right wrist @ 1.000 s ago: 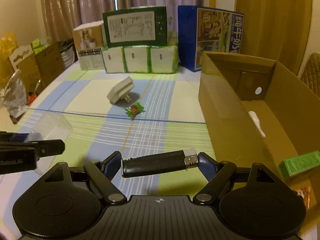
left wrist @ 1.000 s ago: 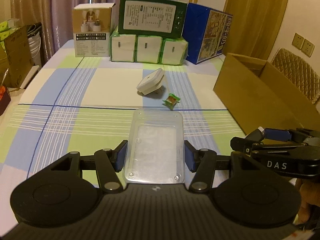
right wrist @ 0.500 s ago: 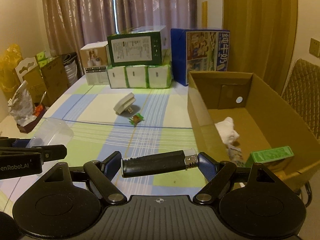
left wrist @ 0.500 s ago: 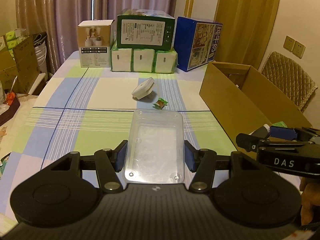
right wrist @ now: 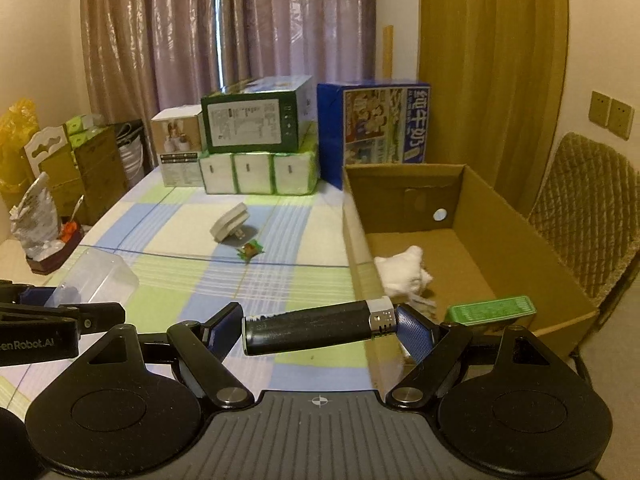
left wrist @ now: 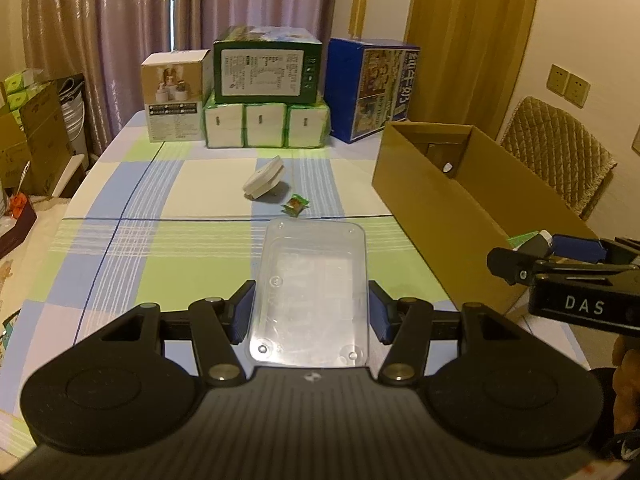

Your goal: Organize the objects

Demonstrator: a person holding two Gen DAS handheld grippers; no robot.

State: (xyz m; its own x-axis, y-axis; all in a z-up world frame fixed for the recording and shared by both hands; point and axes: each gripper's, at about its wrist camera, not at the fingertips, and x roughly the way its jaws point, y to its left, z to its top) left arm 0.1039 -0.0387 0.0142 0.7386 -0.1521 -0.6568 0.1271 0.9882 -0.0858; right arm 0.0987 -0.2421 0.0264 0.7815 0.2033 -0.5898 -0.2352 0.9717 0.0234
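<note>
Cardboard box (right wrist: 516, 236): open-topped, on the right side of the checked tablecloth (left wrist: 168, 240); holds a white cloth (right wrist: 404, 272) and a green packet (right wrist: 492, 308).
Left gripper (left wrist: 312, 312): clamped on a clear plastic tub (left wrist: 312, 280), left of the box.
Right gripper (right wrist: 320, 328): clamped lengthwise on a black lighter (right wrist: 316, 328), at the box's near left wall.
White plug adapter (left wrist: 264, 178) and small green sweet (left wrist: 295, 203): lying on the cloth left of the box, close together.

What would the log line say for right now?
left gripper: holds clear container | right gripper: holds black lighter | cardboard box: open
</note>
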